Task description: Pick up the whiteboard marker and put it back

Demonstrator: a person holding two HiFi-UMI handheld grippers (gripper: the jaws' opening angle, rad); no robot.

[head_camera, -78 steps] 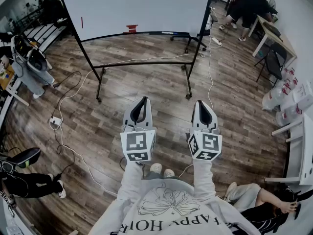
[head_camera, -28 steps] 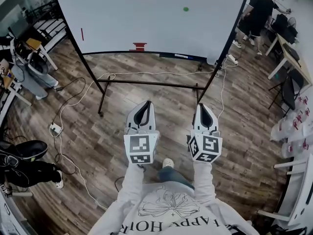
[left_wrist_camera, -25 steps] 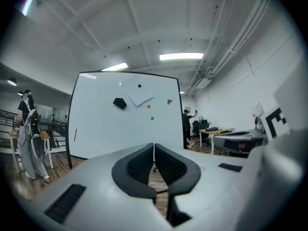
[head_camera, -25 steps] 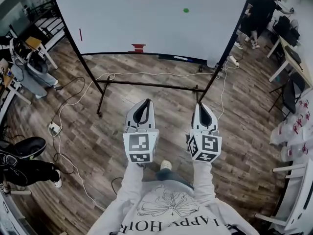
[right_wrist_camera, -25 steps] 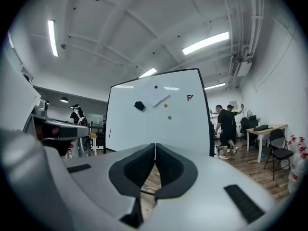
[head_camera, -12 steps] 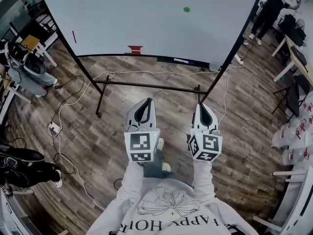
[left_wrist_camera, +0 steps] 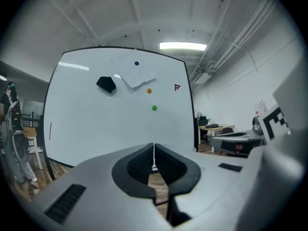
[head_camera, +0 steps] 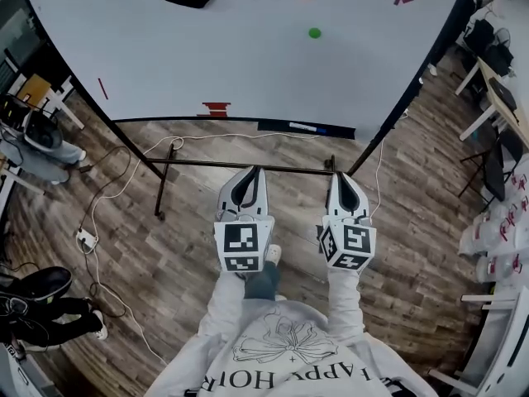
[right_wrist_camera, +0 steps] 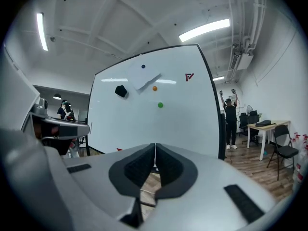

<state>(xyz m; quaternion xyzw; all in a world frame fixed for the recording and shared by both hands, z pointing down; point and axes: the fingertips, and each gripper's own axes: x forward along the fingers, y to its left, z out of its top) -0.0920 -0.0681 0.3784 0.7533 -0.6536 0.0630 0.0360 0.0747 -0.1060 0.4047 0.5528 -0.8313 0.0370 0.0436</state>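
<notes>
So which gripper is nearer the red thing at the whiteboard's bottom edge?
Left. The left gripper is nearly facing the red thing; the right gripper is well off to its right.

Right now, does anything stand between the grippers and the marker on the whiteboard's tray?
Nothing visible does. The whiteboard marker lies on the tray, ahead of the shut left gripper and right gripper; the stand's crossbar sits low, by the floor.

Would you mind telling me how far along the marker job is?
Nothing looks done yet: the marker lies untouched on the whiteboard tray. In hand: the left gripper and right gripper are shut, empty and pointing at the whiteboard, short of it. Left to do: grip the marker, lift it and put it back.
</notes>
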